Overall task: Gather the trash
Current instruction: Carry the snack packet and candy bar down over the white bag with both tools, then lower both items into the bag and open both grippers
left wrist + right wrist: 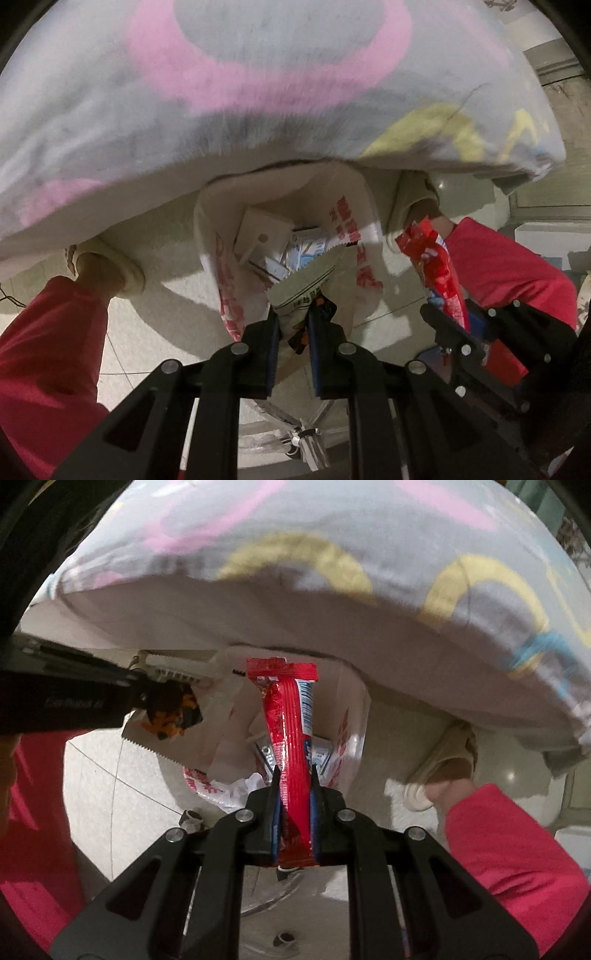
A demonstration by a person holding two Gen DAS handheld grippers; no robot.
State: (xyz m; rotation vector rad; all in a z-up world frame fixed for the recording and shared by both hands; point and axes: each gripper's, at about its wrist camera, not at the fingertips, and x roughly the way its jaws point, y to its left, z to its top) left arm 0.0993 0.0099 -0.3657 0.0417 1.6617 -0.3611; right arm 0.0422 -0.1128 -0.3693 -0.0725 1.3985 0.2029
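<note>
A pale tiled floor (177,317) is lying beneath both grippers, and a bed with a grey cover (258,92) printed in pink and yellow loops is overhanging the far side of the scene. A white plastic bag with red print (354,236) is standing open on the floor directly below the grippers, already holding a white box (258,232) and some blue-and-white packets whose print is too blurred to read. The person's red-trousered legs (48,350) and pale slippers are flanking the bag, cut off by the frame edges. Something clear with a metal fitting is showing under the fingers, hard to make out.

The left gripper (293,325) is pinching a beige wrapper with a serrated edge (306,284), its jaws closed narrowly on it, the wrapper hanging ahead of the fingertips over the bag's mouth. The right gripper (293,786) is clamping a red snack wrapper (290,731), which is sticking out straight ahead of the fingers above the bag (347,738).
</note>
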